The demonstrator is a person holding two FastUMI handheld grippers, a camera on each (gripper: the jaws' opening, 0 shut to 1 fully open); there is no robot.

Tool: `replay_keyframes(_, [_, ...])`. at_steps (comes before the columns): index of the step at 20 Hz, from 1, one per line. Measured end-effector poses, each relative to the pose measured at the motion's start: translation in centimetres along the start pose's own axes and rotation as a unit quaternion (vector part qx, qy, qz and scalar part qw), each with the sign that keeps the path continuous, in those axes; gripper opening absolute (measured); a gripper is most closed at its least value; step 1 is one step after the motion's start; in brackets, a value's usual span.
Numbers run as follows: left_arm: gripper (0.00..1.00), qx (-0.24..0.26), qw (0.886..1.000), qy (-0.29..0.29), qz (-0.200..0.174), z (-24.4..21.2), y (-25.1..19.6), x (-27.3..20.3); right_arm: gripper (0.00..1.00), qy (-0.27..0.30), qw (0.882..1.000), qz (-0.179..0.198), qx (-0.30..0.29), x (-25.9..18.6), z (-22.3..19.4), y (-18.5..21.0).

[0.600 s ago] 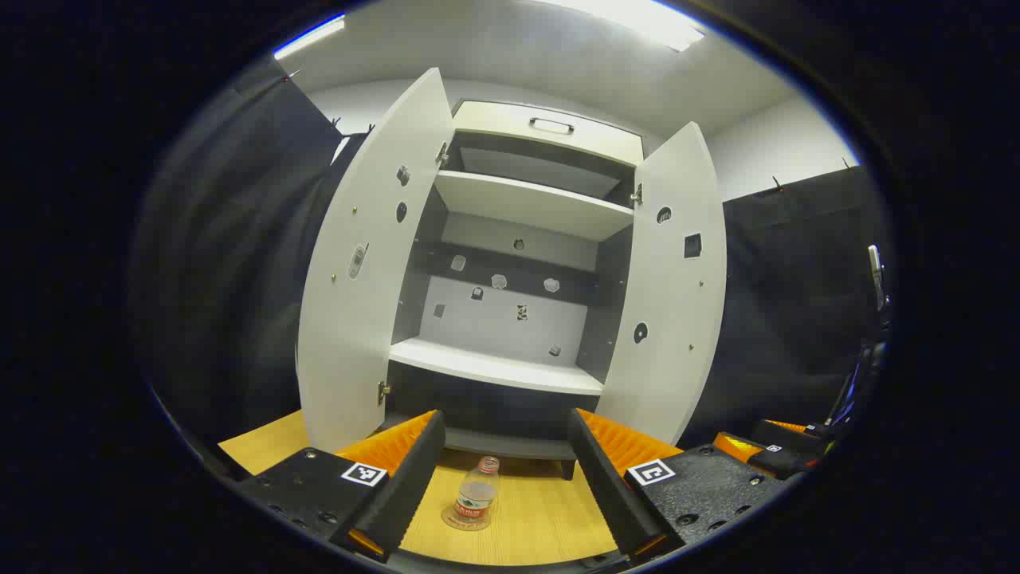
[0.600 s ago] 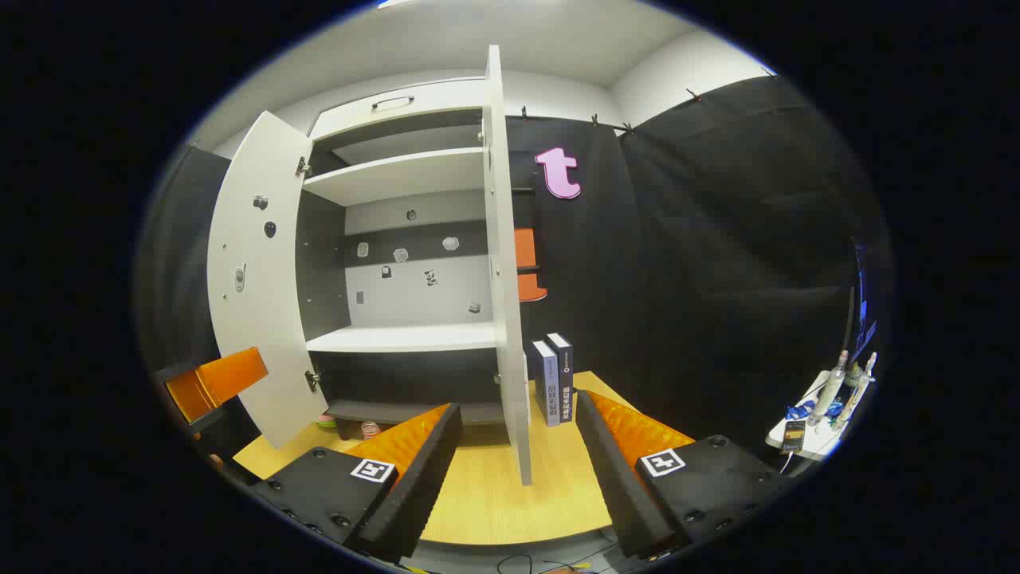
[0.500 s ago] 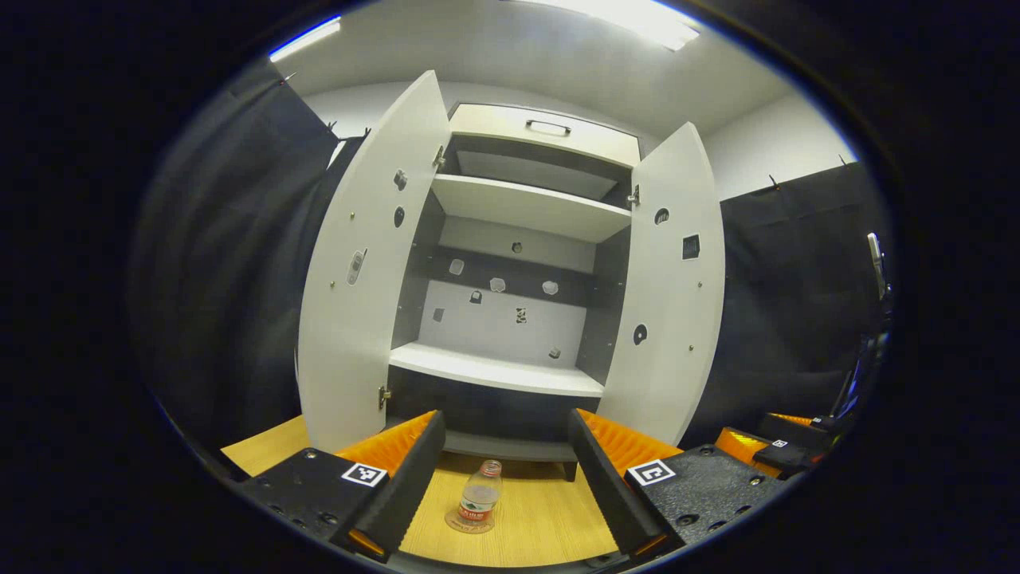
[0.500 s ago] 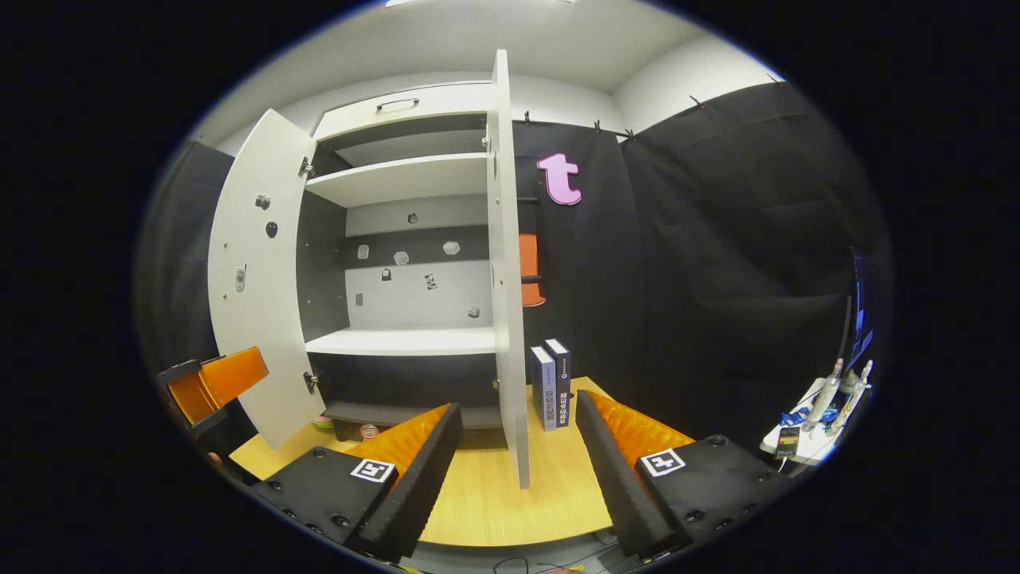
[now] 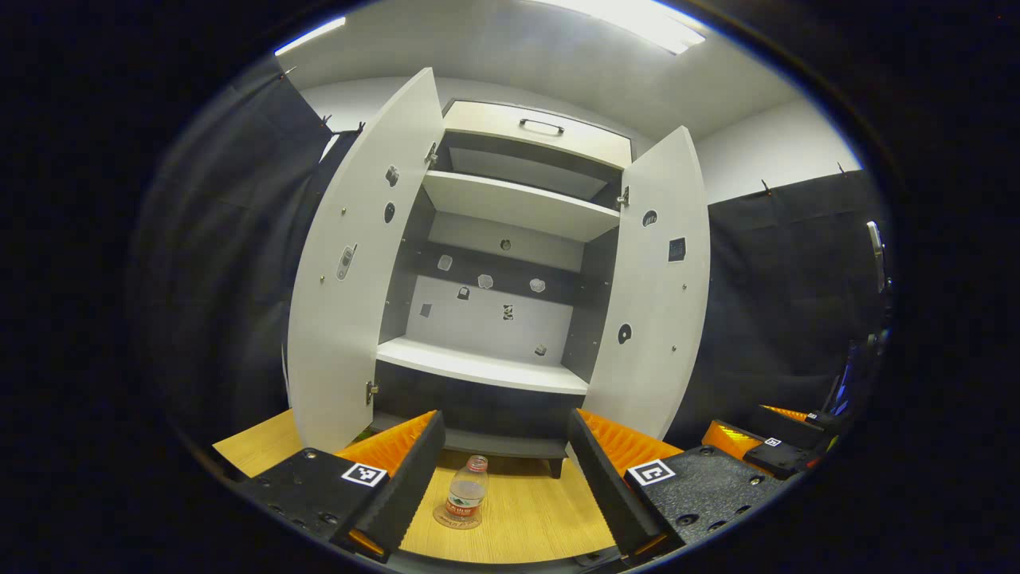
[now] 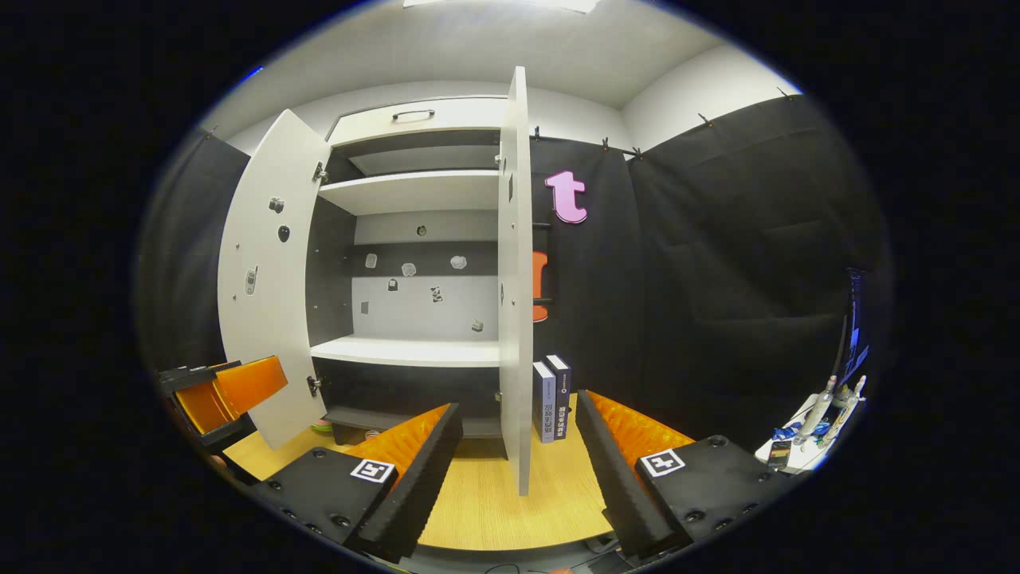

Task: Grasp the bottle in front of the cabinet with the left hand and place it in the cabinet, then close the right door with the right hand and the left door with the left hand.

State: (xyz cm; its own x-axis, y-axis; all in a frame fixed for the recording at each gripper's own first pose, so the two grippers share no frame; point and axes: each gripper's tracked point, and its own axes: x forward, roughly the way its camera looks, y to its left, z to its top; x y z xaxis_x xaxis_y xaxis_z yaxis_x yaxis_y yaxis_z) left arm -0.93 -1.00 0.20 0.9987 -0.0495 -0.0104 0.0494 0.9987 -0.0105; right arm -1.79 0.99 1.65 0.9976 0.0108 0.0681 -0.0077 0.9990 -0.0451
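Standing upright on the wooden table [image 5: 526,518] in front of the cabinet [image 5: 498,263], bottle [image 5: 465,500] seen between the spread fingers of the left gripper [image 5: 504,488], well apart from both of them and not gripped. Left gripper wide open, holding nothing. Against the picture from half a second back: bottle sits a touch further left and slightly smaller in the left gripper view, cabinet shifted left as well, so the camera has swung a little rightward and drawn back slightly. Both cabinet doors open as before: left door [image 5: 351,263] swung out to the left, right door [image 5: 655,295] swung out to the right, white shelf [image 5: 482,368] inside bare.

In the right gripper view, right gripper [image 6: 516,470] likewise wide open and empty, right door [image 6: 516,287] seen edge-on just ahead between the fingers, untouched. Compared with before, whole scene sits a little lower in that view, door edge nearly unchanged in line. Two dark boxes [image 6: 551,397] upright on the table just right of that door. Left gripper [image 6: 223,391] visible at the far left, near the foot of the left door [image 6: 267,279].
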Motion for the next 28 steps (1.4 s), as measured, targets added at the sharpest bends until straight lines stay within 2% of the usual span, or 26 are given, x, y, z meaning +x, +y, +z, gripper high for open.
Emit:
replay_keyframes(5, [0.94, 0.009, 1.0, -0.003, 0.001, 0.3, -0.3, -0.2, 0.96, -0.002, 1.0, 0.011, -0.007, -0.1, -0.1, 0.6])
replay_keyframes(10, [0.95, 0.004, 1.0, 0.009, 0.006, -1.7, -0.2, 0.3, 0.96, -0.001, 1.0, 0.013, -0.013, -0.1, 0.0, 0.2])
replay_keyframes(17, [0.95, 0.028, 0.998, 0.048, 0.037, -8.4, 2.5, 3.0, 0.96, -0.006, 1.0, 0.012, -0.014, -0.4, 0.5, -0.8])
replay_keyframes(25, [0.95, 0.038, 0.994, 0.101, 0.01, -16.7, 2.9, 8.0, 0.96, -0.012, 1.0, 0.008, -0.027, -0.8, 1.2, -1.7])
replay_keyframes(28, [0.95, 0.051, 0.991, 0.121, 0.019, -19.9, 3.8, 9.5, 0.96, -0.015, 0.999, 0.004, -0.03, -0.8, 1.4, -1.9])
